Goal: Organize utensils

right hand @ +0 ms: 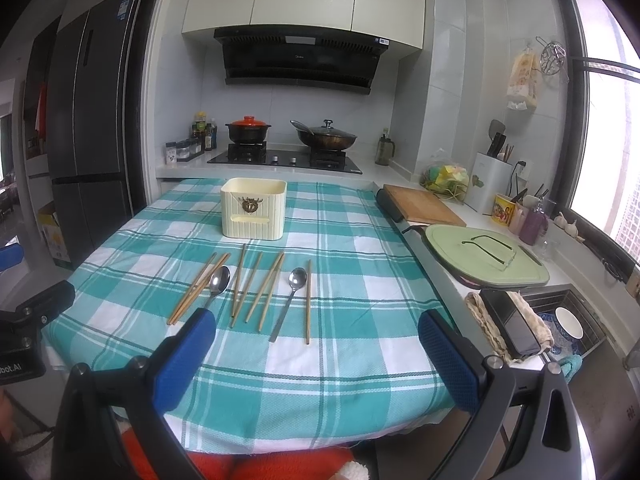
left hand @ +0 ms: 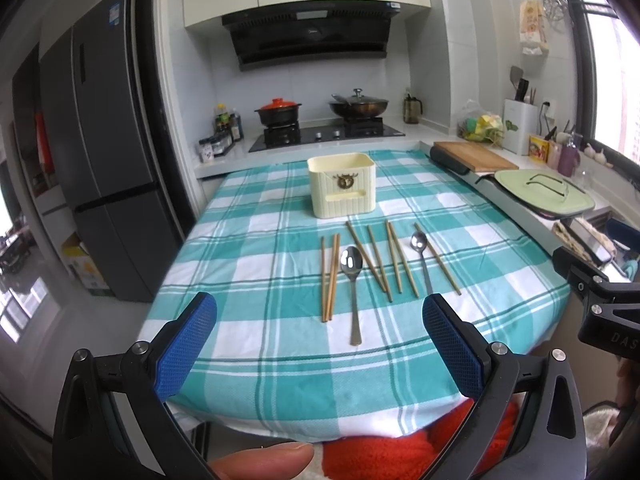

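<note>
On the table (left hand: 280,380) with the green and white checked cloth, the sticks and spoons lie in a loose row, a bit nearer than the middle. A cream box (left hand: 342,184) with an open top stands upright just behind them, on the far half of the cloth. It has a little brown deer badge on its near side.

There are 2 shiny spoons. The left spoon (left hand: 353,280) lies with its bowl pointing far and its handle pointing near. The right spoon (left hand: 421,252) lies the same way, a bit more to the right and farther off. Around them lie thin wooden chopsticks (left hand: 330,276). About 3 lie close together at the left, some cross each other between the spoons, and 1 lies alone at the far right, just beside the right spoon.

The left gripper (left hand: 318,320) hangs over the near edge of the table. Its 2 blue pads are spread wide apart and nothing is between them. A thumb shows at the bottom of the left wrist view.

The right gripper (right hand: 316,334) also hangs over the near edge, with its blue pads wide apart and nothing in them. Its left pad covers the end of the left spoon's handle in the right wrist view.

Far behind the table is a stove (right hand: 284,158) with 2 pots. At the right are a wooden board (right hand: 424,204) and a green lid (right hand: 484,260)
</note>
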A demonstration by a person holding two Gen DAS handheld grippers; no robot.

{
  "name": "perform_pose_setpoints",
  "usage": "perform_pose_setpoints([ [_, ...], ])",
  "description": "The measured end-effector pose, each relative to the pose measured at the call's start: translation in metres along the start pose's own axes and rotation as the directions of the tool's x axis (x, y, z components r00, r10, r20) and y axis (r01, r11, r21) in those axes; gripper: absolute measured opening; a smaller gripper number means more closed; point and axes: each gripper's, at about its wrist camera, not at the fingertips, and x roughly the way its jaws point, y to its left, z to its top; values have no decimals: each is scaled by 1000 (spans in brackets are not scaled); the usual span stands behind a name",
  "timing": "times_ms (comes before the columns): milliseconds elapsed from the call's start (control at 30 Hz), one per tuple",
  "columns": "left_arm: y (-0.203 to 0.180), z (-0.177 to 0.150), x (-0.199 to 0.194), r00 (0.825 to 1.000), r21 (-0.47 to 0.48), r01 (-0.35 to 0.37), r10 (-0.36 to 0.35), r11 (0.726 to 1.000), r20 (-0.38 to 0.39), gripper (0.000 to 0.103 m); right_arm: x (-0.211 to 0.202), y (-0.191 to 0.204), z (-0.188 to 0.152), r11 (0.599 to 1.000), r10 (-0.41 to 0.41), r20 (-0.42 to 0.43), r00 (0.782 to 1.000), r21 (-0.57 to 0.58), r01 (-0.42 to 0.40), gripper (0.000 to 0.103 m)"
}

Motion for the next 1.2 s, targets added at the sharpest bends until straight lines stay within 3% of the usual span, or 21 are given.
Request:
perform_pose_setpoints([
  [1200, 2, 1, 4, 1000, 2, -5, 5, 1000, -3, 102, 1, 0, 0, 1000, 0, -2, 1000, 1, 0, 103],
])
